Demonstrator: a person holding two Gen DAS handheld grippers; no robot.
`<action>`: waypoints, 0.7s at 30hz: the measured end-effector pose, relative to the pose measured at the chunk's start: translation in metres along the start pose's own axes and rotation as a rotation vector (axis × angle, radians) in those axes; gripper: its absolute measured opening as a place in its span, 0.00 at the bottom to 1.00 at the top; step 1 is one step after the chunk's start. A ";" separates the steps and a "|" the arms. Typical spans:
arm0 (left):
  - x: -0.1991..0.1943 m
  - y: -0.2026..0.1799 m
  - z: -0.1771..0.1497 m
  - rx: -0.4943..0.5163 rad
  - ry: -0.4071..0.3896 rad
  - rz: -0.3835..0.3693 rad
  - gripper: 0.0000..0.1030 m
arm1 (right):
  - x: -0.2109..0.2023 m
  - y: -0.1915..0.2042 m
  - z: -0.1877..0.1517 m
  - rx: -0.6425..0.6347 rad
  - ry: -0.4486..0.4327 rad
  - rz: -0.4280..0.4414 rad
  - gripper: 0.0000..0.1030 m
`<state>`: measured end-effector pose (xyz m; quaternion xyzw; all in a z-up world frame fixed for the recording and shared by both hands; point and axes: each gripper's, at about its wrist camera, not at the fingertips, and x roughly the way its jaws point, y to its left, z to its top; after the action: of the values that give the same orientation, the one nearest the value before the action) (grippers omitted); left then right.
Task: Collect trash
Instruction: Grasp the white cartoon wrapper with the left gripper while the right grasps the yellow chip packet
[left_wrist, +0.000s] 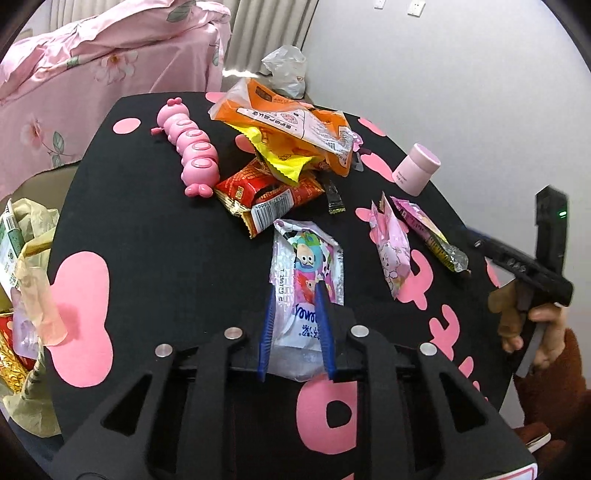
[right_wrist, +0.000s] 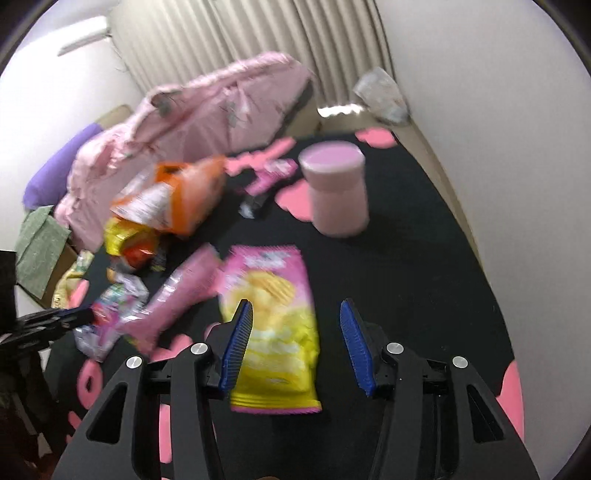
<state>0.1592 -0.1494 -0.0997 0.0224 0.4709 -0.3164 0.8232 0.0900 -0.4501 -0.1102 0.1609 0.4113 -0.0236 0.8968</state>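
In the left wrist view my left gripper (left_wrist: 295, 290) is shut on a silver cartoon-print wrapper (left_wrist: 306, 258), its blue pads pinching the wrapper's near half on the black table (left_wrist: 147, 229). The same wrapper (right_wrist: 110, 314) shows blurred at the left of the right wrist view, beside the left gripper's black body. My right gripper (right_wrist: 295, 304) stands open just over a pink-and-yellow chip bag (right_wrist: 273, 332) lying flat; the bag passes under the left pad and nothing is gripped. A hand holds the right gripper's black body (left_wrist: 517, 258) at the table's right edge.
An orange bag (left_wrist: 291, 122), a yellow wrapper (left_wrist: 284, 158), a red wrapper (left_wrist: 266, 195) and a pink wrapper (left_wrist: 391, 254) lie mid-table. A pink caterpillar toy (left_wrist: 192, 147) and a pink jar (left_wrist: 415, 168) stand there too. A bag holding wrappers (left_wrist: 29, 258) hangs at the left edge.
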 end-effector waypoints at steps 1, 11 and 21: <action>0.001 -0.001 0.000 0.000 0.000 -0.004 0.24 | 0.003 0.001 -0.003 -0.004 0.013 -0.004 0.46; 0.000 -0.008 -0.002 0.024 -0.008 0.003 0.31 | 0.007 0.033 -0.013 -0.155 0.020 -0.021 0.17; -0.008 -0.005 -0.009 0.029 -0.014 0.009 0.35 | -0.021 0.040 -0.008 -0.179 -0.057 0.011 0.10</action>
<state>0.1468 -0.1470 -0.0969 0.0345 0.4604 -0.3196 0.8275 0.0778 -0.4113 -0.0888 0.0816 0.3851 0.0136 0.9191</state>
